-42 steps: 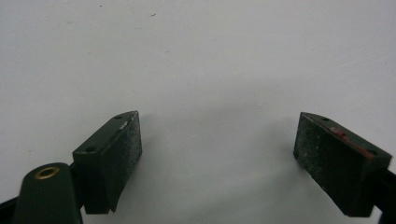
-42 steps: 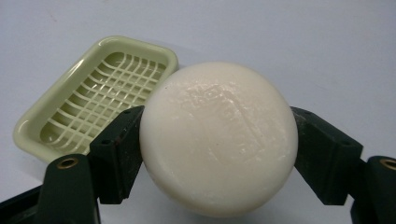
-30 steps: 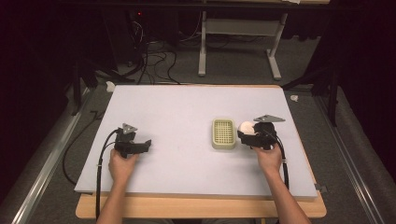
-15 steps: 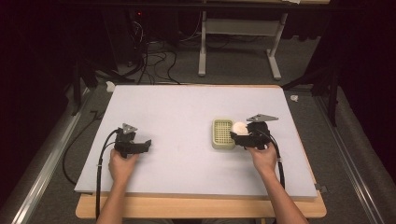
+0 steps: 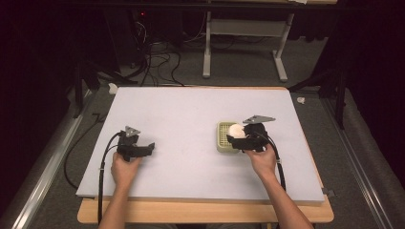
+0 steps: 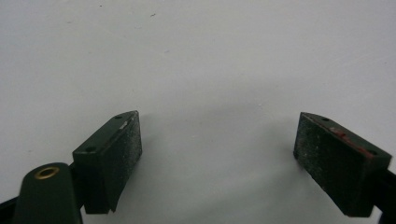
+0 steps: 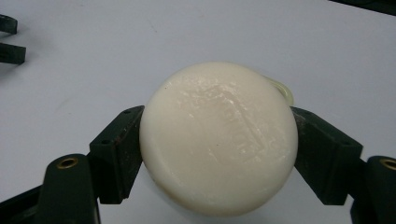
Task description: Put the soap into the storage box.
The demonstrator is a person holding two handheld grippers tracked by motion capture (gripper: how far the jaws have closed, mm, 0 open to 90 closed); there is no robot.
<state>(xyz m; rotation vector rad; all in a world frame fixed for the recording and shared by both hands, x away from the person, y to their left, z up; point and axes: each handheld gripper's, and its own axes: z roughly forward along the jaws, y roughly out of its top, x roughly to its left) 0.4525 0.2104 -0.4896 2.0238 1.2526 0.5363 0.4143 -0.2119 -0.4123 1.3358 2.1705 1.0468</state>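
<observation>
High view: right gripper (image 5: 237, 136) sits right of centre on the white table (image 5: 191, 114), jaws pointing left, clamped on a round cream soap bar (image 5: 235, 130). The bar hangs over the near-right part of the pale green slatted soap dish (image 5: 222, 138); whether it touches the dish can't be told from here. The person's right hand (image 5: 261, 160) holds the gripper from the near side, and its cable runs back along the forearm. Left gripper (image 5: 149, 147) is well apart on the near-left of the table, jaws pointing right, with the left hand (image 5: 125, 169) behind it and nothing close to its jaws.

Left gripper view: both pads stand wide apart with only bare white table surface between them. Left gripper (image 6: 218, 149) holds nothing.

Right gripper view: soap bar (image 7: 218, 137) is pinched at its left and right sides by the two black jaws, partly closed around it, flat embossed face toward the camera. A sliver of the green dish (image 7: 286, 91) peeks out behind the bar's upper right edge. The other gripper's jaw tips (image 7: 10, 39) show at the far-left edge.
</observation>
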